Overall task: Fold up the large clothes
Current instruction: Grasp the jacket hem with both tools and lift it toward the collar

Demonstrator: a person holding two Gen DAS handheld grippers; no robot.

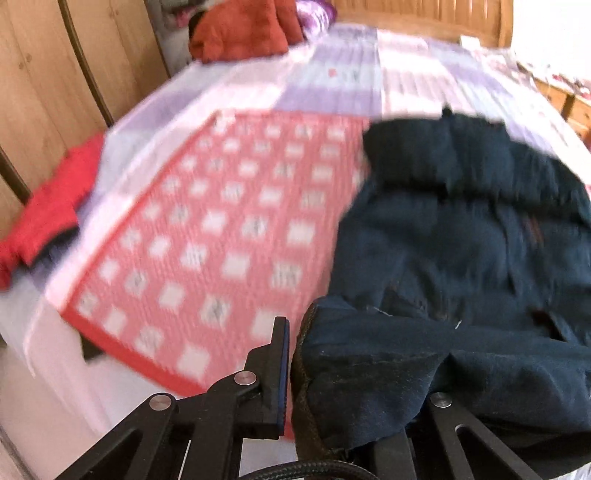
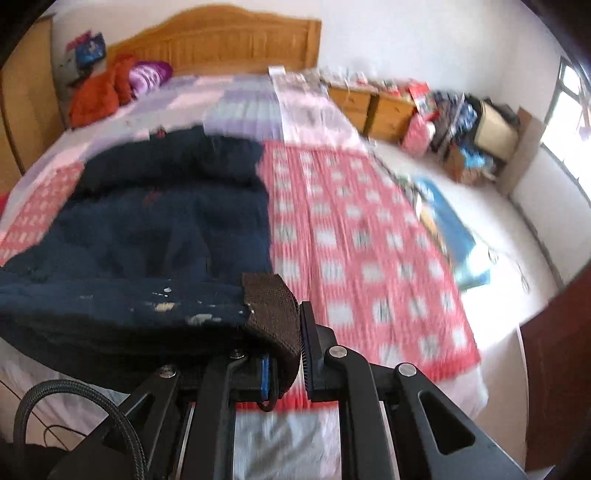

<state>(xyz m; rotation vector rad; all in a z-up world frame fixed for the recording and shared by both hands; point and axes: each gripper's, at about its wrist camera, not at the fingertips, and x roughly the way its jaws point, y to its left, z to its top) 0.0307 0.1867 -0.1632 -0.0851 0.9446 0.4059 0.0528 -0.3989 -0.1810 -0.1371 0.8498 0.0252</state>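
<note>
Left wrist view shows the left tool [image 1: 291, 373] at the bottom of the frame, clenched on a hem corner of the dark navy garment [image 1: 461, 236]; only one finger stands clear, and the cloth drapes over the other. The garment fills the right half of the frame and runs from the tool up onto the bed [image 1: 332, 74]. A red garment [image 1: 48, 214] at the left edge, lying at the side of the bed beside wooden panels [image 1: 40, 85], appears in this view alone.

Right wrist view has the right tool [image 2: 288, 354] at bottom centre, grasping the garment's other corner at a brown ribbed band [image 2: 273, 306]; pale flecks mark the navy hem just left of it. Here the garment occupies the left half, with its far part resting on the bed. Only this view takes in the room to the right: wooden bedside drawers [image 2: 373, 107], a cluttered heap of boxes and bags [image 2: 465, 122] against the white wall, a blue item [image 2: 450, 225] on the pale floor, a bright window [image 2: 569, 110] and a dark red door [image 2: 561, 369] at the right edge.

Both views share the red-and-white checked cover [image 1: 221, 236] under the garment, the lilac patchwork bedspread [image 2: 229, 99] beyond it, an orange-red bundle [image 1: 240, 29] and a purple patterned item [image 2: 147, 77] in the upper left by the wooden headboard [image 2: 221, 37]. Both frames are blurred.
</note>
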